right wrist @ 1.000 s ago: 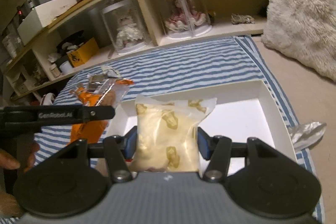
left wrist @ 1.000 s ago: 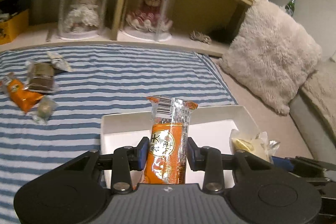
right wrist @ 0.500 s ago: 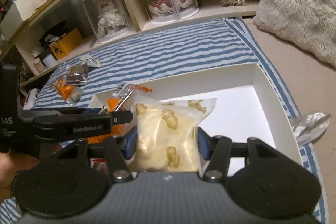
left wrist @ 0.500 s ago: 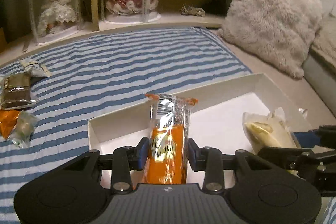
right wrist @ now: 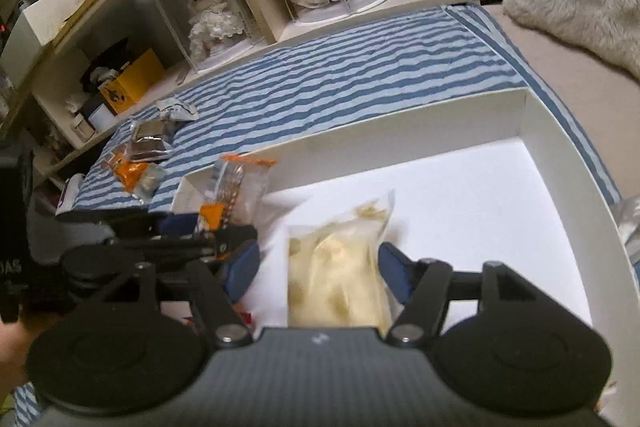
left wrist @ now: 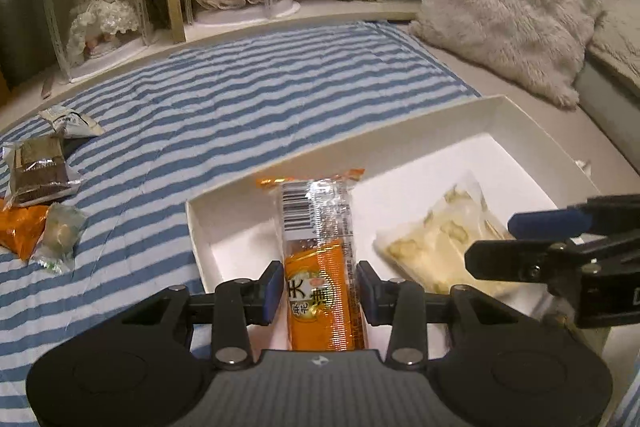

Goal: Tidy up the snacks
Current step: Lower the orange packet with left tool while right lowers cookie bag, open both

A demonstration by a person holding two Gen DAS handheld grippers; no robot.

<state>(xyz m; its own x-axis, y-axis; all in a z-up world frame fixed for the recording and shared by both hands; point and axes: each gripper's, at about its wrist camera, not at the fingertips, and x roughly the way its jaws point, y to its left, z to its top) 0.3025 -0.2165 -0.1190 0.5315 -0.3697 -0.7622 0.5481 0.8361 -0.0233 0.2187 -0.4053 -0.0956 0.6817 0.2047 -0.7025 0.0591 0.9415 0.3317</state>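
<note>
Jaws of the left gripper [left wrist: 317, 291] are kept clamped on the orange snack bar [left wrist: 318, 269], now carried over the white box's [left wrist: 520, 115] left end. Right gripper [right wrist: 320, 279] jaws are spread clear of the pale yellow packet [right wrist: 338, 277]: release made, packet lies on the box floor. Loose snacks [left wrist: 40, 195] are left on the striped bed.

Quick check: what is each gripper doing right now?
Left gripper: shut on the orange snack pack.
Right gripper: open, pale yellow snack bag between its fingers.
</note>
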